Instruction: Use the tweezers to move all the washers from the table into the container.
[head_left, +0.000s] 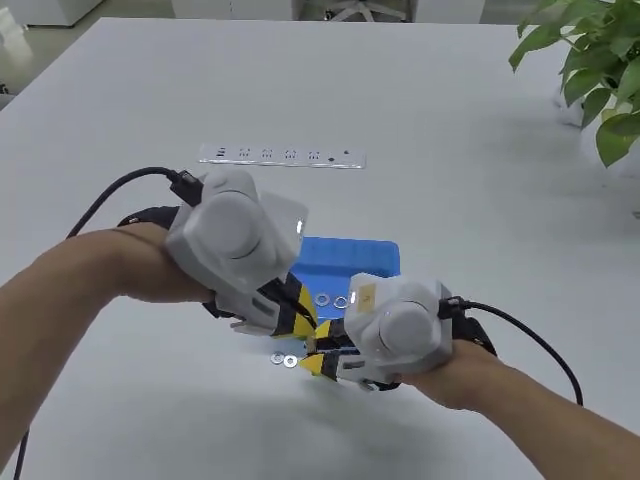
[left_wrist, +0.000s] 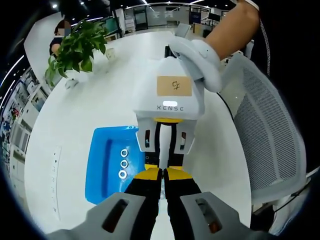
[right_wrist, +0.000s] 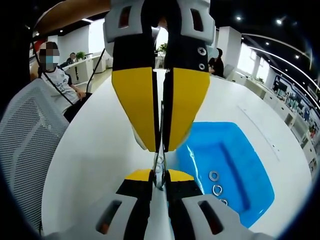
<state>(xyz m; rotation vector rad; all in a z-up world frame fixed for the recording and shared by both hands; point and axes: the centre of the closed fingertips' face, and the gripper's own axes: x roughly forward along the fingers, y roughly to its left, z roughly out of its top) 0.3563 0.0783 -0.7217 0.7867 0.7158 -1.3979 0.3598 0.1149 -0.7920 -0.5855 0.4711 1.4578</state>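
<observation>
Facing each other tip to tip just above the white table (head_left: 450, 150), two hand-held grippers with yellow-and-black jaws are recorded at its near side.

1. Left gripper (left_wrist: 162, 175). The jaws are drawn narrow, the yellow pads almost together. In the right gripper view, slim silver metal tweezers (right_wrist: 159, 166) are seen pinched between them.
2. Right gripper (right_wrist: 159, 178). The jaws are likewise narrow and are closed on one end of the same tweezers. The tweezers are thus gripped by both grippers at once, across the short gap between them.
3. Shallow blue rectangular plastic container (head_left: 370, 255). It is set flat on the table just beyond the grippers. Three small silver ring-shaped metal washers (left_wrist: 123, 163) are seen lying in a row inside it.
4. Two loose washers (head_left: 283, 359) of the same kind. They are laid side by side on the table, outside the container and just beside the right gripper's jaw tips.
5. White power strip (head_left: 282, 156). It is laid flat farther back on the table, well apart from the container.
6. Green leafy plant (head_left: 590, 60). It is placed at the far right of the table.
7. White mesh chair (left_wrist: 270, 130). It is stationed beside the table.
</observation>
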